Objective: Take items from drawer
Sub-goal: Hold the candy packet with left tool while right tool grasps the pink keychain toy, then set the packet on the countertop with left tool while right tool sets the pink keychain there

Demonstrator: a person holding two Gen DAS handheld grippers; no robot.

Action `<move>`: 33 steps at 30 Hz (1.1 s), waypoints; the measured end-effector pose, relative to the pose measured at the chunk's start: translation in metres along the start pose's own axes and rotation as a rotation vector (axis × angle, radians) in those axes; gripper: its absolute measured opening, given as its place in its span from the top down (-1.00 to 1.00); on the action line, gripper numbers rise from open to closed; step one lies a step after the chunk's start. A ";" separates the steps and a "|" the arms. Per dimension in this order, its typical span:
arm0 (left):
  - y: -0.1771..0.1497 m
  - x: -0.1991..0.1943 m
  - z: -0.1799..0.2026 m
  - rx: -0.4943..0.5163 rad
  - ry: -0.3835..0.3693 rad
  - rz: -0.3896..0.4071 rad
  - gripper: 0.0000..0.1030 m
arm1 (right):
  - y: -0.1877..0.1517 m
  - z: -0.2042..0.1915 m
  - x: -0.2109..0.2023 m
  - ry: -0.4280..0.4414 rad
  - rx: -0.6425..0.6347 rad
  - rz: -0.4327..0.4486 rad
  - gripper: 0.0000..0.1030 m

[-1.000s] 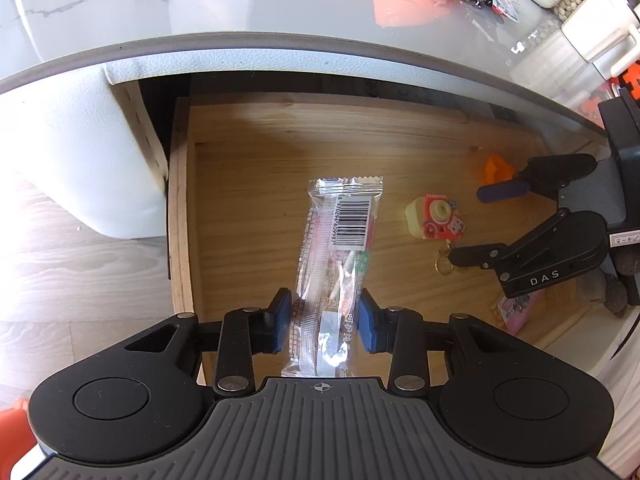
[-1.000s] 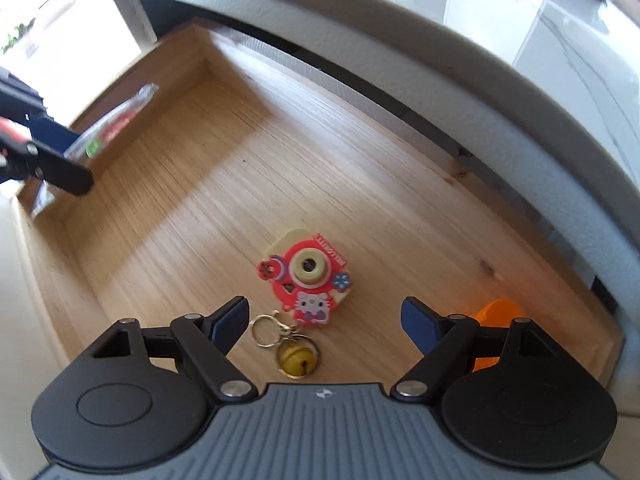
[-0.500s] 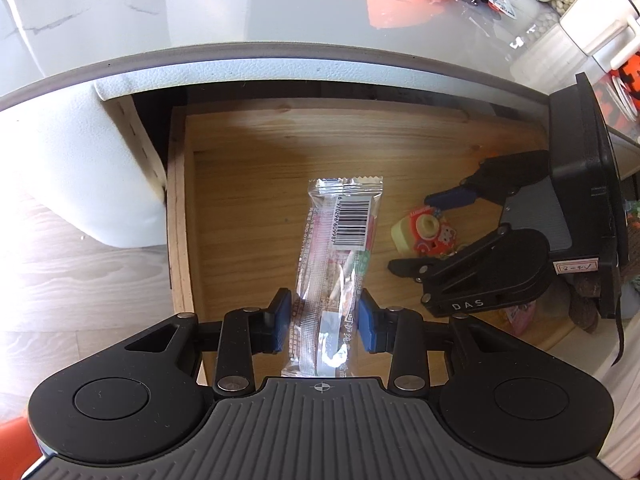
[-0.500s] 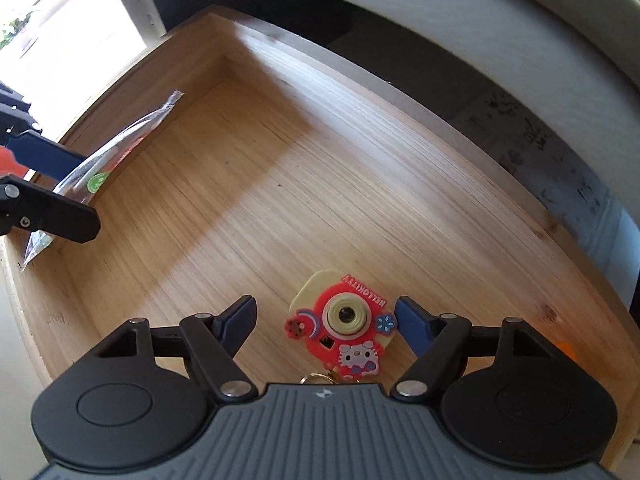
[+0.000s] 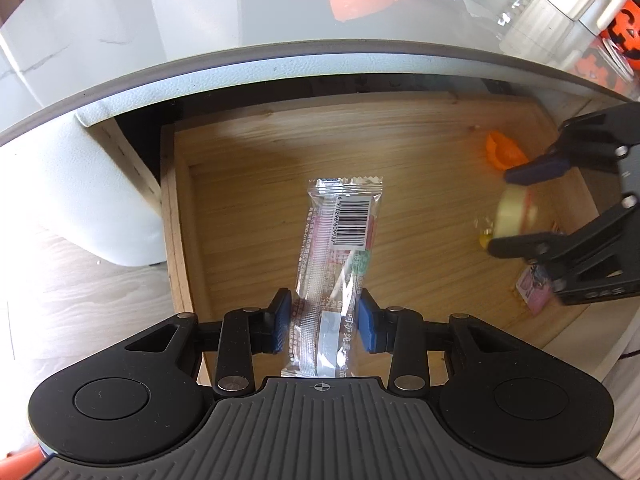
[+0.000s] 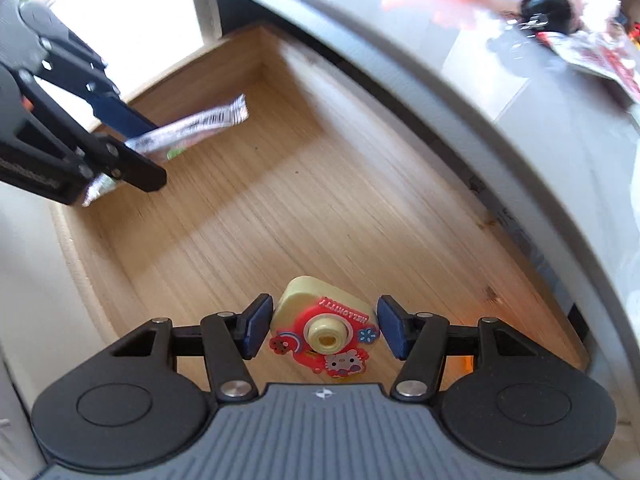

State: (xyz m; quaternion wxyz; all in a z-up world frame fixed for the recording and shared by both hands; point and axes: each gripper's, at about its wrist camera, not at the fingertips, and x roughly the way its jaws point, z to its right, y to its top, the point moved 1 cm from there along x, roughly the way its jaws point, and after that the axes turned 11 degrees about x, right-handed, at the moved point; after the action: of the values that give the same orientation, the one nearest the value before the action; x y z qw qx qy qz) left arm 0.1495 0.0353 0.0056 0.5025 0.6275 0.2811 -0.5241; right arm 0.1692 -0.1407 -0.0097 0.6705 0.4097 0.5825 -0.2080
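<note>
Between the right gripper's just-closing jaws sat the camera keychain, pinched loosely enough that it might slip

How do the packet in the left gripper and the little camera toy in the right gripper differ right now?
The snack packet is long, flat and clear with a barcode; the camera charm is small, chunky, cream and red.

The packet is gripped near one end, most of it jutting past the left gripper; the charm sits wholly between the pads of the right gripper, whose jaws have just been closing.

Both are over the open wooden drawer.
</note>
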 end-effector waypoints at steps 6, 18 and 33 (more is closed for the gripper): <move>-0.002 -0.016 0.016 0.033 -0.055 0.075 0.26 | -0.023 0.027 -0.082 0.056 0.125 0.170 -0.11; 0.125 -0.126 -0.030 -0.173 0.091 0.548 0.24 | -0.050 0.097 -0.122 0.031 0.394 0.454 -0.11; 0.147 -0.091 -0.040 -0.177 0.232 0.574 0.23 | -0.064 0.108 -0.111 -0.014 0.418 0.473 -0.11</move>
State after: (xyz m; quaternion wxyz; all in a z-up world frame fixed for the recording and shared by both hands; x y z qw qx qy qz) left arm 0.2673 0.0380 0.1383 0.6468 0.6908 0.1925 -0.2597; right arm 0.1611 -0.2852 0.0750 0.6057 0.6611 0.4111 -0.1644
